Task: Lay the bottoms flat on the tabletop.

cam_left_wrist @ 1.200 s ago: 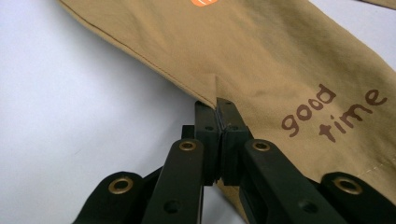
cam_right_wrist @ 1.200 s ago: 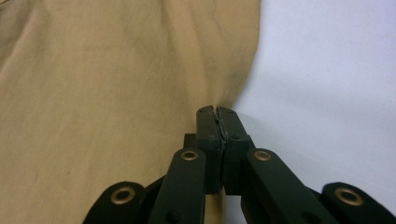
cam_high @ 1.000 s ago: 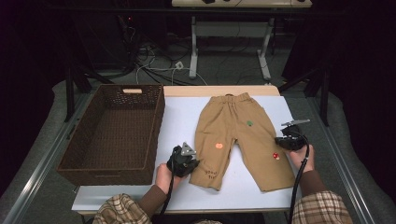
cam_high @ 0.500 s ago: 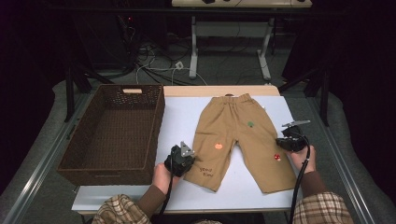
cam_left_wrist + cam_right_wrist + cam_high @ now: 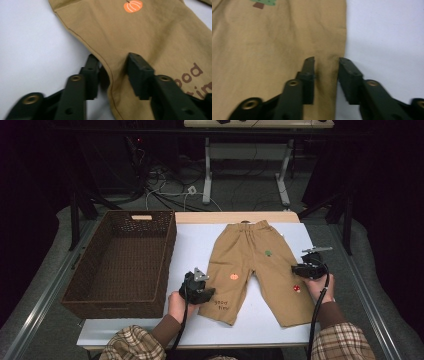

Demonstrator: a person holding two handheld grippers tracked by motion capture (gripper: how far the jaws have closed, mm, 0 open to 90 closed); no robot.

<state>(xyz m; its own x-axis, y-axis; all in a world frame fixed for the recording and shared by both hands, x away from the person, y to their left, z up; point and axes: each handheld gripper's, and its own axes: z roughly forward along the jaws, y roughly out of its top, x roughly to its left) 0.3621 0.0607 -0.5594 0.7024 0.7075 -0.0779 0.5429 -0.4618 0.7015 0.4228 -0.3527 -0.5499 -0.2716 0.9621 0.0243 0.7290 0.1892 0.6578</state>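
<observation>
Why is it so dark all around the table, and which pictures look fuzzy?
In the high view, light falls on the white table and the tan trousers, while the room behind stays nearly black. In the left gripper view, the nearest black parts are smeared, yet the orange pumpkin looks fairly sharp. In the right gripper view, the cloth and the green tree are soft and blurry.

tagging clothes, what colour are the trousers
Tan trousers, clearest in the high view.
</observation>
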